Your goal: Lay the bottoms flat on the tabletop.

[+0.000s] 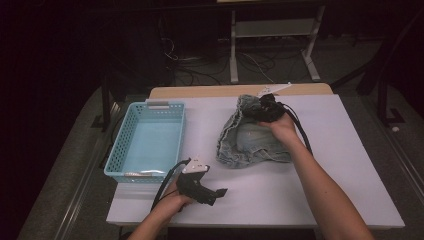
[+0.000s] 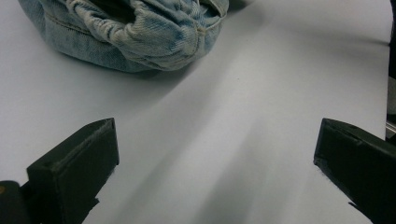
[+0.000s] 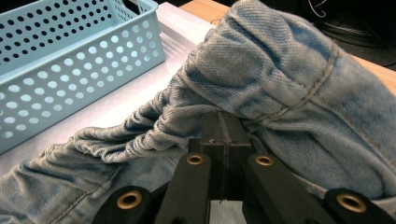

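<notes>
A crumpled light-blue denim garment [image 1: 250, 142] lies on the white table [image 1: 340, 170], right of centre. My right gripper [image 1: 265, 107] is at its far end, shut on a bunched fold of the denim [image 3: 280, 70], with its black jaws pressed together [image 3: 219, 121] and the cloth pulled up around the tips. My left gripper [image 1: 220, 192] rests near the front edge, pointing right, a short way from the garment's near hem. Its jaws stand wide open [image 2: 215, 154] over bare table, with the denim [image 2: 149, 32] lying ahead of them.
A light-blue perforated basket [image 1: 150, 107] stands at the table's left side and appears close beside the garment in the right gripper view [image 3: 70, 60]. A wooden strip [image 1: 210, 91] runs along the far edge. Beyond are dark floor, cables and a white stand.
</notes>
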`<state>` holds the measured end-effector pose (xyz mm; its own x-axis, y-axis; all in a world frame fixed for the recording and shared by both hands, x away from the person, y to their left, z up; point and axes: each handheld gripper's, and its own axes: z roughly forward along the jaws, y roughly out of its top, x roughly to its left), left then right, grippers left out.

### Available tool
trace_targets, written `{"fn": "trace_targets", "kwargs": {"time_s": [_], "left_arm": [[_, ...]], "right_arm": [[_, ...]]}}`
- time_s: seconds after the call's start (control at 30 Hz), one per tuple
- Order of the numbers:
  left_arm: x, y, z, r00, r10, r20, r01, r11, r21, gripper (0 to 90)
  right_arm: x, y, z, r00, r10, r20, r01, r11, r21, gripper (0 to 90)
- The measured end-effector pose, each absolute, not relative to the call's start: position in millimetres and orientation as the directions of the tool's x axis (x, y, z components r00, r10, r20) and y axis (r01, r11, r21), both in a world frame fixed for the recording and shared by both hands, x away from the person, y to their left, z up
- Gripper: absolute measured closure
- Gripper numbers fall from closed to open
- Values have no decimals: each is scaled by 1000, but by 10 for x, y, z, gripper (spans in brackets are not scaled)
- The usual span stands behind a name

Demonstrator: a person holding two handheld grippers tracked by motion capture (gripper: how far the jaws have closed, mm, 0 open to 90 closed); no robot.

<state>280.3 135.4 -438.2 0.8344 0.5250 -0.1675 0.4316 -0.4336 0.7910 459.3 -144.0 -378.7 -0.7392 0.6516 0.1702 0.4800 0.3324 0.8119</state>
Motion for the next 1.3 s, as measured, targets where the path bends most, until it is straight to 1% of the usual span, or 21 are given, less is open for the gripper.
{"fn": "trace_targets", "kwargs": {"time_s": [0.2,0.53,0.9,1.1,1.3], "left_arm": [[2801,1355,-4381,834,525,-170,432,-431,792,0],[2800,1351,-4379,832,527,-170,434,-429,793,0],[2803,1359,-4381,832,526,-173,435,-427,793,0],[2799,1363,-4380,832,526,-175,435,-425,793,0],[2804,1367,-4382,833,526,-173,435,-428,793,0]], "right_arm": [[4643,-1343,-3798,-741,652,162,482,347,805,889],[4663,-1363,-3769,-742,650,162,477,343,809,889],[4818,-1093,-3830,-746,645,168,494,366,789,889],[4866,-945,-3913,-761,630,157,503,419,756,889],[4788,-1017,-3882,-768,621,157,491,414,767,888]]}}
